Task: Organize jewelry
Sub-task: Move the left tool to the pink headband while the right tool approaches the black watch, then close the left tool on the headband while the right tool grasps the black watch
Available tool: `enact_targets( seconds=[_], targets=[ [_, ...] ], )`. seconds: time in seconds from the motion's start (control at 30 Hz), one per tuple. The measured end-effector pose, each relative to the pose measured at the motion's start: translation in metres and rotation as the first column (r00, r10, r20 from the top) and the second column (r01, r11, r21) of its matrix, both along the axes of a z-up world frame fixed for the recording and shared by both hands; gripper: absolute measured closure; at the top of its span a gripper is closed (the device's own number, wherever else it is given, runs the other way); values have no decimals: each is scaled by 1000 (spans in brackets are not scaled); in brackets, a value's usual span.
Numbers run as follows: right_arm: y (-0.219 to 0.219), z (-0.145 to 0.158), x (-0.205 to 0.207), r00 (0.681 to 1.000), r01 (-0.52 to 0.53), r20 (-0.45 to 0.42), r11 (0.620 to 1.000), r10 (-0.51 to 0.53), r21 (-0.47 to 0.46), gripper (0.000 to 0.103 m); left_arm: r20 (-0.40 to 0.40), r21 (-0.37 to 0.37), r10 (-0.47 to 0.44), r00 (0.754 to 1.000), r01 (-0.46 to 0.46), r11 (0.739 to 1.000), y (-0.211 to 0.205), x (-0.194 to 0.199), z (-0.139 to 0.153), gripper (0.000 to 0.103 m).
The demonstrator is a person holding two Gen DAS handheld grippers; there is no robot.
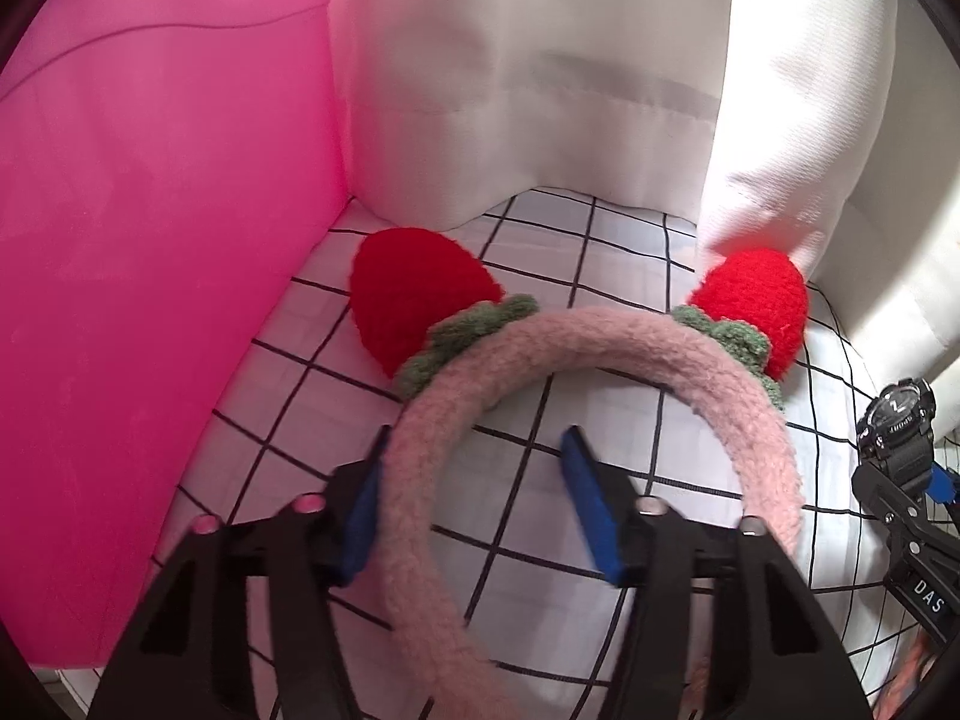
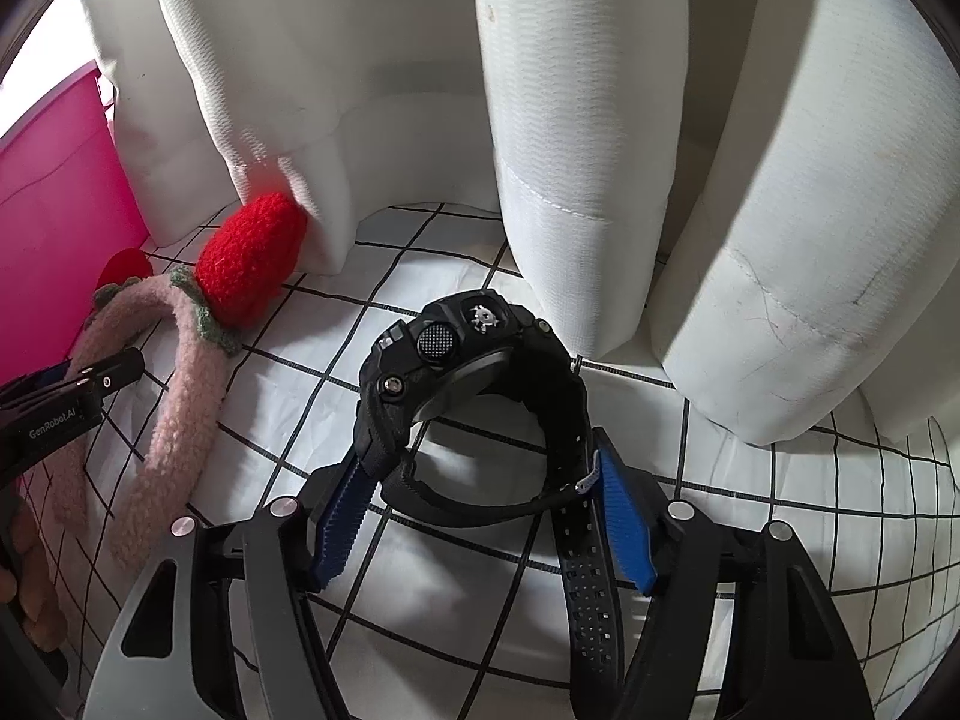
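Closest to my left camera, the left gripper (image 1: 474, 501) has its blue pads spread, with one side of the fuzzy pink headband (image 1: 576, 342) passing between them. The band lies against the left pad (image 1: 360, 516), while the right pad stands clear of it, so I read the jaws as apart rather than pinching. The headband lies on the white cloth with a black grid (image 1: 606, 252), its arch pointing away from me.

On my right camera, the right gripper (image 2: 480, 510) brackets the black wristwatch (image 2: 462, 354). The strap touches both blue pads, and the watch stands on edge with its case turned up and away; I take this as a grip on the strap. The loose perforated strap end trails down beside the right pad.

Further out, two red knitted strawberries (image 1: 414, 294) with green leaf collars sit on the headband's crown. The right one nudges the white curtain (image 1: 540, 90) that hangs behind the cloth. To the left stands a pink translucent bin (image 1: 156, 240), just beside the headband
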State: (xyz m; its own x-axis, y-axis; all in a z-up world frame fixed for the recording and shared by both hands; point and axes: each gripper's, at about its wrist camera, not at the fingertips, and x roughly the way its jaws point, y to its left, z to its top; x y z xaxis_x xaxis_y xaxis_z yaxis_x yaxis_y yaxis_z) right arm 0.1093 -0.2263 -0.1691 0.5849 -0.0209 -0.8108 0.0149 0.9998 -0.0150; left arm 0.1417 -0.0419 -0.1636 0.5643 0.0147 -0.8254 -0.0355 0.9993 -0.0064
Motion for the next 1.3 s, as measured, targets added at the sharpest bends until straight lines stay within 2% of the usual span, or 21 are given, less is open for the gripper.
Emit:
enact_targets(
  seconds=[0.03, 0.07, 0.2, 0.23, 0.63, 0.9, 1.3],
  targets=[
    [0, 0, -2, 1000, -1, 1, 1000, 1, 4, 37, 1, 0, 5, 1000, -5, 1000, 0, -2, 1, 83],
    [1, 0, -5, 1000, -1, 2, 1000, 1, 7, 37, -3, -7, 5, 1000, -5, 1000, 1, -3, 2, 91],
    [-1, 2, -17, 1000, 2, 1, 1000, -2, 24, 37, -18, -27, -5, 1000, 5, 1000, 1, -9, 3, 93],
    [0, 2, -20, 1000, 2, 1, 1000, -2, 25, 37, -20, -31, -6, 1000, 6, 999, 16, -13, 5, 93],
    [5, 23, -69, 1000, 1, 19, 998, -2, 59, 37, 4, -37, -15, 1000, 15, 999, 37, -75, 36, 94],
    [14, 58, -102, 998, -21, 58, 997, 16, 76, 37, 14, -43, -40, 999, 41, 998, 42, -115, 58, 93],
    [36, 123, -138, 985, -97, 147, 994, 89, 52, 37, 107, -46, -67, 992, 73, 996, 50, -151, 116, 93]
  ],
)
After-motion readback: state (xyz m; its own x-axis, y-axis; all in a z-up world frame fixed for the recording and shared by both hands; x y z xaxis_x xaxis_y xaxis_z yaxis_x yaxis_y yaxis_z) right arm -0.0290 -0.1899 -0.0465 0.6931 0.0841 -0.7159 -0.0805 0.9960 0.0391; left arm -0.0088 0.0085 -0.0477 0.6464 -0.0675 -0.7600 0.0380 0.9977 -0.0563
